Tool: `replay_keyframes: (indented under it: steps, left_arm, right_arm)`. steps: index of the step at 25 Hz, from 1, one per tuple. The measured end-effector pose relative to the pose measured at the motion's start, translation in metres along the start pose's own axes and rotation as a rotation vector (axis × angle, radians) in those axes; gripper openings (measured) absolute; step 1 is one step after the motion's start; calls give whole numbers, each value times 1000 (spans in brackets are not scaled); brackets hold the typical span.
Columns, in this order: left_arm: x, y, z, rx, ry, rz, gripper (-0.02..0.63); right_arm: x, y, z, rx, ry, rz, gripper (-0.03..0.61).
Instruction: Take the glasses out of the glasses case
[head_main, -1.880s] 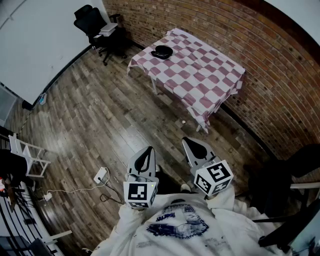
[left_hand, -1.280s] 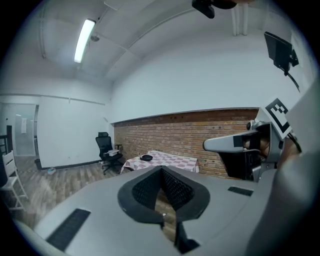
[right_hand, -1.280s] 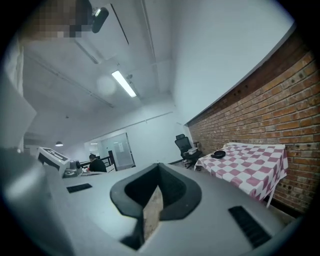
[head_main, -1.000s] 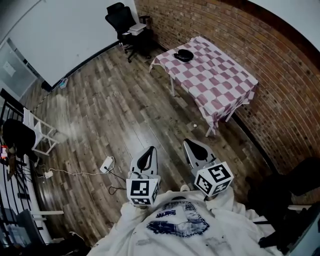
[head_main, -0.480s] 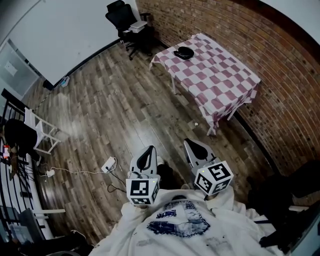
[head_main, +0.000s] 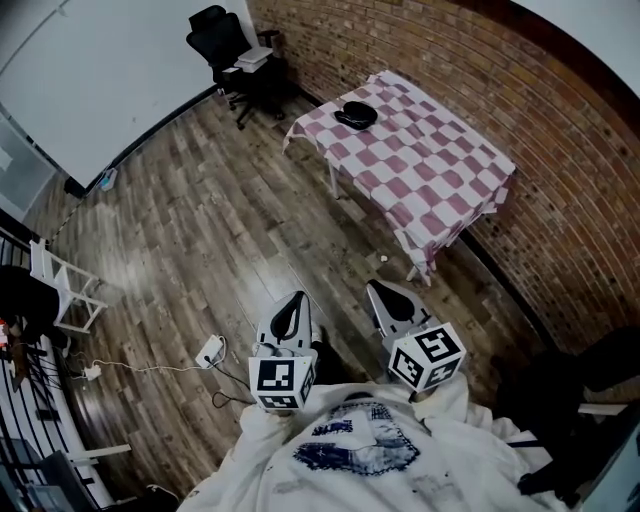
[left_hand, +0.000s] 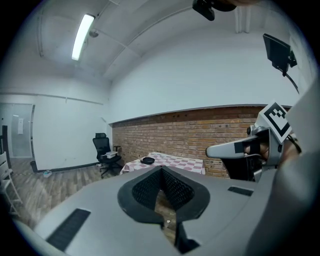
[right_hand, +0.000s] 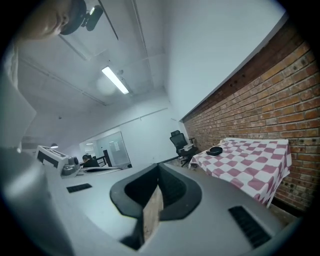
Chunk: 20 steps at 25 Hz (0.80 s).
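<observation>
A black glasses case (head_main: 355, 114) lies closed near the far corner of the pink-and-white checkered table (head_main: 430, 175), several steps away from me. It also shows small in the left gripper view, glasses case (left_hand: 148, 160), and in the right gripper view, glasses case (right_hand: 216, 150). Both grippers are held close in front of my chest, over the wooden floor and far from the table. The left gripper (head_main: 297, 301) is shut and empty, its tips meeting (left_hand: 161, 170). The right gripper (head_main: 375, 289) also has its jaws together with nothing in them (right_hand: 159, 168).
A black office chair (head_main: 222, 35) stands beyond the table by the white wall. A brick wall (head_main: 560, 150) runs behind the table. A power strip with cables (head_main: 208, 351) lies on the floor at left, near a white chair (head_main: 62, 290). Dark furniture (head_main: 585, 375) sits at right.
The table and office chair have shifted a little left in the head view. Both grippers keep the same pose by my chest, jaws together.
</observation>
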<state>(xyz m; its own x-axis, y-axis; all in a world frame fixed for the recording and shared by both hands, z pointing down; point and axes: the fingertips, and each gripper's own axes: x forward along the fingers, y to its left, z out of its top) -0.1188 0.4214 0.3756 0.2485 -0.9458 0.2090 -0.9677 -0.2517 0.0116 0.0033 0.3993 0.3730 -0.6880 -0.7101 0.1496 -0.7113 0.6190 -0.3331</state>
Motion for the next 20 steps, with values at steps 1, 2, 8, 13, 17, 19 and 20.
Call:
replay_keyframes:
  steps: [1, 2, 8, 13, 17, 19, 20]
  left_arm:
    - [10, 9, 2, 0, -3, -5, 9]
    - [19, 19, 3, -6, -3, -9, 9]
    - [71, 92, 8, -22, 16, -13, 9]
    - [103, 164, 19, -41, 26, -1, 9]
    - [130, 199, 25, -45, 27, -33, 9]
    - [144, 215, 30, -44, 25, -52, 9]
    - [150, 222, 32, -43, 25, -63, 9]
  right_arm:
    - [12, -3, 0, 0, 6, -5, 14]
    - [25, -5, -1, 2, 14, -9, 14]
    - [114, -6, 5, 7, 45, -12, 14]
    - [187, 11, 16, 2, 65, 2, 14]
    - [230, 9, 26, 4, 61, -27, 14]
    - [250, 9, 32, 7, 55, -42, 14]
    - [259, 9, 34, 9, 53, -49, 14]
